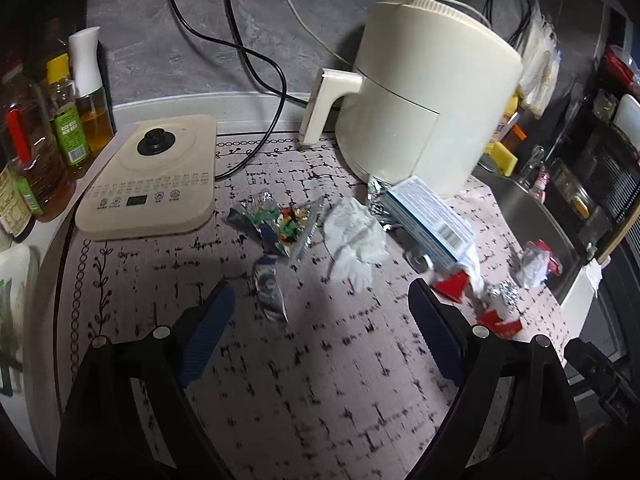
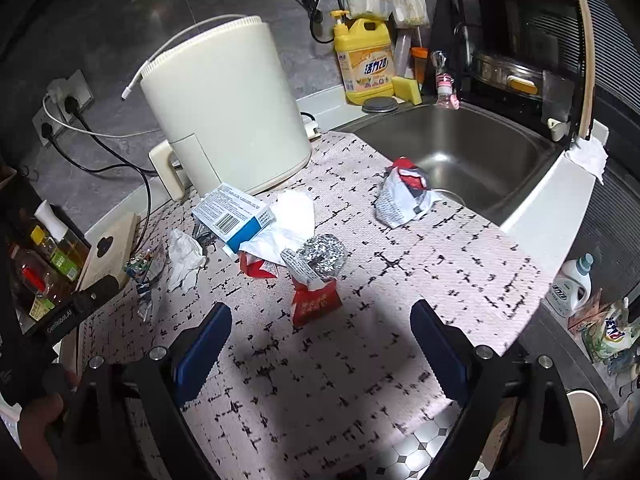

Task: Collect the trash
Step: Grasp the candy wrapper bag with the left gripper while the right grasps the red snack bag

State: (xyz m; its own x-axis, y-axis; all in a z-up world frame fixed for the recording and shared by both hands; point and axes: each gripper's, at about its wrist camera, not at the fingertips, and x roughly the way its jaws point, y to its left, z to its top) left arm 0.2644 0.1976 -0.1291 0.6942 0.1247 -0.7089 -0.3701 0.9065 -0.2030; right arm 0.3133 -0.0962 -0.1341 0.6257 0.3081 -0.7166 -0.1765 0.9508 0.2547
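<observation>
Approaching the litter. Left gripper (image 1: 320,312) wide, empty, silver wrapper (image 1: 269,290) just ahead. Right gripper (image 2: 322,332) wide, empty, red packet (image 2: 316,300) between fingertips. Next, probably: lower, close.

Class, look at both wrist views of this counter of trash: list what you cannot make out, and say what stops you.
- Left wrist view: foil behind the blue-and-white box, mostly hidden by it.
- Left wrist view: the small clear wrapper's print, blurred.
- Right wrist view: red packet, half covered by white paper.
- Right wrist view: cup, cut off behind the right gripper.
</observation>
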